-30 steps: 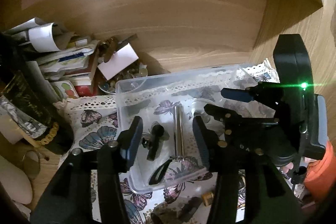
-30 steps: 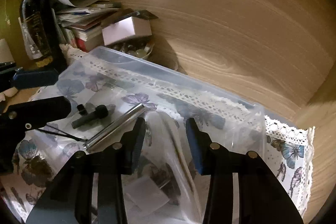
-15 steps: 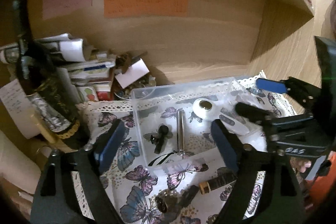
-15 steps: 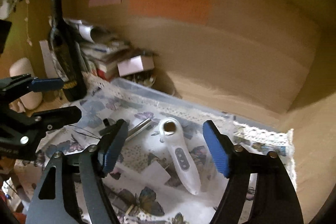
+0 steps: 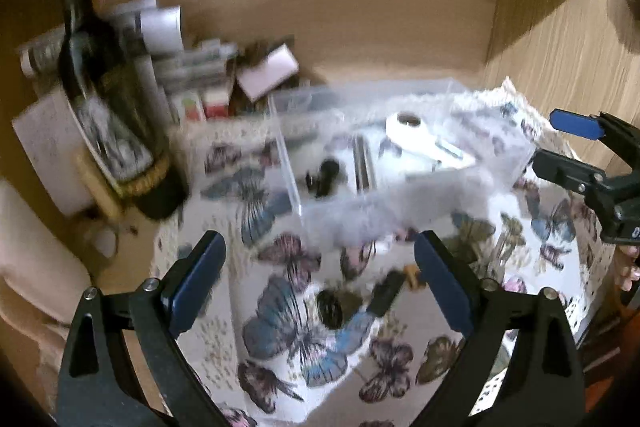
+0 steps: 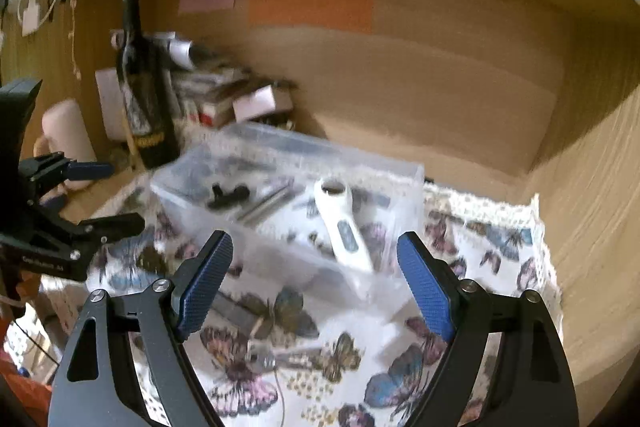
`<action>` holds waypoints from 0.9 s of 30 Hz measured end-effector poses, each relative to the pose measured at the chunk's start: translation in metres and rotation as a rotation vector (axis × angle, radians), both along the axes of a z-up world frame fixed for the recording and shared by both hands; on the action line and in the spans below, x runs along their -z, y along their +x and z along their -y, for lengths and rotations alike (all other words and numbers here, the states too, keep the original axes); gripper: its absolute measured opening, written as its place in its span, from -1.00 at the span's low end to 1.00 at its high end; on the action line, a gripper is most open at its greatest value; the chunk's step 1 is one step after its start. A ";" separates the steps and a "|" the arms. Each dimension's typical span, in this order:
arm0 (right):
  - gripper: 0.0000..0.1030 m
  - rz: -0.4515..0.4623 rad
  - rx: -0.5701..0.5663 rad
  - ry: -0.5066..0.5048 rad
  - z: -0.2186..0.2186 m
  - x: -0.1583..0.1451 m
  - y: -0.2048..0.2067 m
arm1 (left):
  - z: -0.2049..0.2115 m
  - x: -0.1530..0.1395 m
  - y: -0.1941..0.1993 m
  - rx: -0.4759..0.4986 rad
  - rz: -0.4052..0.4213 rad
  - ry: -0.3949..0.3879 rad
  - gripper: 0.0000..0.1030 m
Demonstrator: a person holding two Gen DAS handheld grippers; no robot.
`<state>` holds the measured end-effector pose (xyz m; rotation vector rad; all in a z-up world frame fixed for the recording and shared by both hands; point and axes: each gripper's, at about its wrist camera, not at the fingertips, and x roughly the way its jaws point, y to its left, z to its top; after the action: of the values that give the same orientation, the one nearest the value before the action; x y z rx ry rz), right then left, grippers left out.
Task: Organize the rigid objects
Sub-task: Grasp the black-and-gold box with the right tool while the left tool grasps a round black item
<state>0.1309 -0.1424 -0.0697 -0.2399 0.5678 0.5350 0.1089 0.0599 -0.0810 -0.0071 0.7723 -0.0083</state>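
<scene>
A clear plastic box [image 5: 516, 167] [image 6: 404, 187] stands on a butterfly-print cloth [image 5: 288, 311] [image 6: 480, 247]. Inside lie a white handheld device [image 5: 424, 143] [image 6: 344, 227], a metal rod [image 5: 362, 163] [image 6: 266, 201] and a small black part [image 5: 326, 175] [image 6: 226, 193]. In front of the box, loose on the cloth, lie a dark round piece [image 5: 334, 303] and a dark stick with a brass end [image 5: 390, 291]. My left gripper [image 5: 320, 283] is open and empty above the cloth. My right gripper [image 6: 314, 275] is open and empty in front of the box.
A dark wine bottle [image 5: 108, 99] [image 6: 140, 87] stands left of the box. Stacked papers and small cartons [image 5: 192, 75] [image 6: 224, 95] fill the back left. Wooden shelf walls close the back and right. A metal piece [image 6: 264, 361] lies on the cloth near me.
Both grippers have opened wide and pulled back from the box. The white device, not visible one second ago, now lies in the box.
</scene>
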 end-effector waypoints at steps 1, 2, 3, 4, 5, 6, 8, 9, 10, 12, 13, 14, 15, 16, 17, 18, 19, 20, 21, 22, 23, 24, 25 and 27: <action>0.60 -0.012 -0.004 -0.011 -0.001 0.006 -0.001 | -0.001 0.005 0.000 -0.003 -0.016 -0.006 0.87; 0.60 -0.030 -0.009 -0.024 -0.003 0.013 -0.002 | -0.002 0.011 0.001 -0.007 -0.032 -0.010 0.87; 0.60 -0.047 -0.016 -0.034 -0.006 0.019 -0.002 | -0.003 0.016 0.001 -0.010 -0.046 -0.014 0.87; 0.60 -0.062 -0.022 -0.043 -0.007 0.024 -0.002 | -0.004 0.021 0.001 -0.012 -0.059 -0.019 0.87; 0.60 -0.079 -0.030 -0.053 -0.010 0.030 -0.002 | -0.004 0.026 0.002 -0.011 -0.072 -0.023 0.87; 0.60 -0.095 -0.038 -0.064 -0.012 0.035 -0.003 | -0.005 0.030 0.002 -0.010 -0.081 -0.024 0.87; 0.60 -0.127 -0.058 -0.083 -0.018 0.045 -0.002 | -0.006 0.038 0.003 -0.007 -0.100 -0.025 0.87; 0.60 -0.139 -0.067 -0.090 -0.021 0.048 -0.001 | -0.006 0.042 0.004 -0.003 -0.110 -0.028 0.87; 0.60 -0.152 -0.076 -0.097 -0.024 0.052 0.000 | -0.006 0.044 0.004 -0.001 -0.116 -0.032 0.86; 0.60 -0.173 -0.095 -0.108 -0.031 0.057 0.002 | -0.007 0.048 0.006 0.006 -0.127 -0.041 0.73; 0.60 -0.186 -0.109 -0.111 -0.035 0.060 0.004 | -0.007 0.050 0.007 0.012 -0.137 -0.047 0.66; 0.60 -0.200 -0.122 -0.115 -0.038 0.062 0.007 | -0.008 0.053 0.009 0.018 -0.148 -0.055 0.63; 0.60 -0.213 -0.132 -0.121 -0.042 0.065 0.008 | -0.008 0.055 0.010 0.021 -0.157 -0.063 0.57; 0.60 -0.223 -0.139 -0.129 -0.046 0.068 0.009 | -0.009 0.059 0.012 0.022 -0.168 -0.070 0.50; 0.60 -0.233 -0.147 -0.142 -0.050 0.072 0.010 | -0.010 0.062 0.014 0.024 -0.181 -0.079 0.47; 0.58 -0.240 -0.154 -0.152 -0.053 0.075 0.011 | -0.011 0.064 0.015 0.025 -0.186 -0.086 0.43; 0.56 -0.246 -0.159 -0.159 -0.056 0.078 0.011 | -0.012 0.064 0.014 0.024 -0.179 -0.093 0.41; 0.54 -0.254 -0.167 -0.166 -0.059 0.080 0.012 | -0.012 0.064 0.014 0.026 -0.176 -0.096 0.38; 0.52 -0.259 -0.172 -0.169 -0.061 0.082 0.012 | -0.012 0.064 0.013 0.031 -0.175 -0.101 0.28; 0.36 -0.263 -0.174 -0.175 -0.064 0.083 0.012 | -0.012 0.064 0.012 0.035 -0.173 -0.103 0.20; 0.18 -0.271 -0.179 -0.182 -0.066 0.084 0.013 | -0.012 0.064 0.011 0.038 -0.169 -0.101 0.14; 0.11 -0.282 -0.184 -0.189 -0.069 0.086 0.014 | -0.012 0.064 0.010 0.044 -0.166 -0.101 -0.01; -0.04 -0.291 -0.188 -0.191 -0.071 0.088 0.015 | -0.011 0.064 0.009 0.054 -0.161 -0.104 -0.26; -0.21 -0.287 -0.192 -0.195 -0.074 0.088 0.014 | -0.009 0.065 0.009 0.067 -0.155 -0.109 -0.35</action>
<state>0.1453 -0.0685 -0.1574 -0.4092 0.8831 0.7065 0.1175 0.0691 -0.1456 -0.0859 0.9259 -0.1142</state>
